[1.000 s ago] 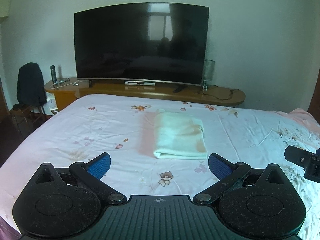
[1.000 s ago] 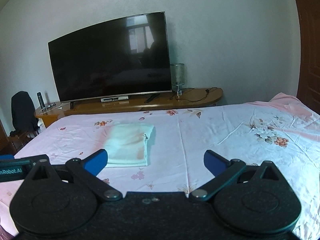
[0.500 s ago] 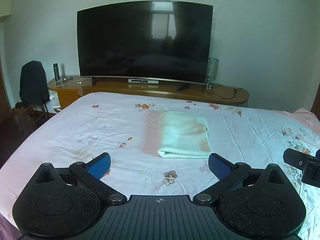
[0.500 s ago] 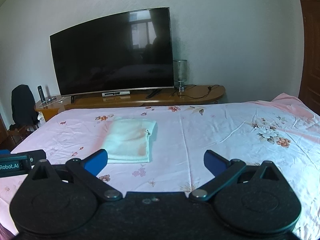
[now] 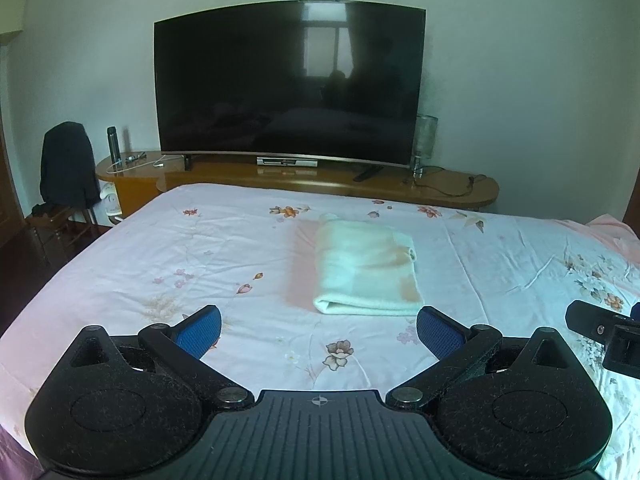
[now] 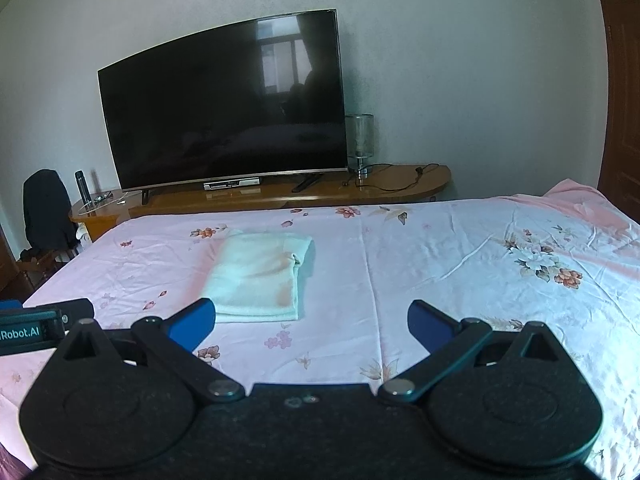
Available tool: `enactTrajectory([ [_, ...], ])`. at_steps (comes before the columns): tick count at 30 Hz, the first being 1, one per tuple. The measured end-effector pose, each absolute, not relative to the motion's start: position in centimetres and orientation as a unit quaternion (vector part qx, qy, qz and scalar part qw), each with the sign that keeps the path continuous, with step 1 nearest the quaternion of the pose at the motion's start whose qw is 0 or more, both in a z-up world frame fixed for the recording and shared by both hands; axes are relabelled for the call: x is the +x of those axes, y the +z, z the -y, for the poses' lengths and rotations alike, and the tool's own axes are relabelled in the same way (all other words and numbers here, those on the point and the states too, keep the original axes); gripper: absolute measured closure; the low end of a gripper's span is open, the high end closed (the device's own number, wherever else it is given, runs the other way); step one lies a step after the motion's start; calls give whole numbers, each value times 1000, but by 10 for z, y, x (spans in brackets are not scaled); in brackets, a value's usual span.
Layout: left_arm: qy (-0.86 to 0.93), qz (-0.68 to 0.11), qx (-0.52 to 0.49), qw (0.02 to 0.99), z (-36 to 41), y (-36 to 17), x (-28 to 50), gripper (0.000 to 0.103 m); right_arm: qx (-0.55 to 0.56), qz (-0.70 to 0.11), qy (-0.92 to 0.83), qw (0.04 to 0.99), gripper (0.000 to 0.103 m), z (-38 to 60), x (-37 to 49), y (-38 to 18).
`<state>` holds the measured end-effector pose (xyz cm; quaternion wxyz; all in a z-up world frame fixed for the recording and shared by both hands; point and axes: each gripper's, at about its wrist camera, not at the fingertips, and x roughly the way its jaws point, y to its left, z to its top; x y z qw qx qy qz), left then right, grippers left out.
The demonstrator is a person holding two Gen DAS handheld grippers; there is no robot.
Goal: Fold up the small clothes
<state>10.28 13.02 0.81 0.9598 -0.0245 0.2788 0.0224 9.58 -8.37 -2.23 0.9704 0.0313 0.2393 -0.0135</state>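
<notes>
A small pale cream garment point(image 5: 366, 270) lies folded into a neat rectangle on the floral pink bedsheet point(image 5: 200, 264); in the right wrist view the same garment point(image 6: 258, 274) sits left of centre. My left gripper point(image 5: 318, 328) hovers open over the sheet just short of the garment's near edge, nothing between its blue pads point(image 5: 200, 330). My right gripper point(image 6: 312, 322) is also open and empty, its left pad point(image 6: 192, 322) close to the garment's near corner. Each gripper shows at the edge of the other's view.
Beyond the foot of the bed point(image 6: 500, 280) stands a wooden TV bench point(image 5: 440, 188) with a large dark curved TV point(image 5: 288, 80), a glass lamp point(image 6: 359, 142) and cables. A chair with a dark jacket point(image 5: 66, 168) is at far left. A wooden door point(image 6: 622, 100) is at right.
Both grippers have drawn back and risen slightly from the folded garment, which now sits a little farther up in both views. The garment has not moved on the bed.
</notes>
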Motion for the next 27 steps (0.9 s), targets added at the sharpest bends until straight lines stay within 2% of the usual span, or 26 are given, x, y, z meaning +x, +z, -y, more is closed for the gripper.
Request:
enactTrajectory([
  [27, 21, -279, -25, 960, -125, 8, 105, 0, 35, -246, -16, 968, 1, 82, 98, -25],
])
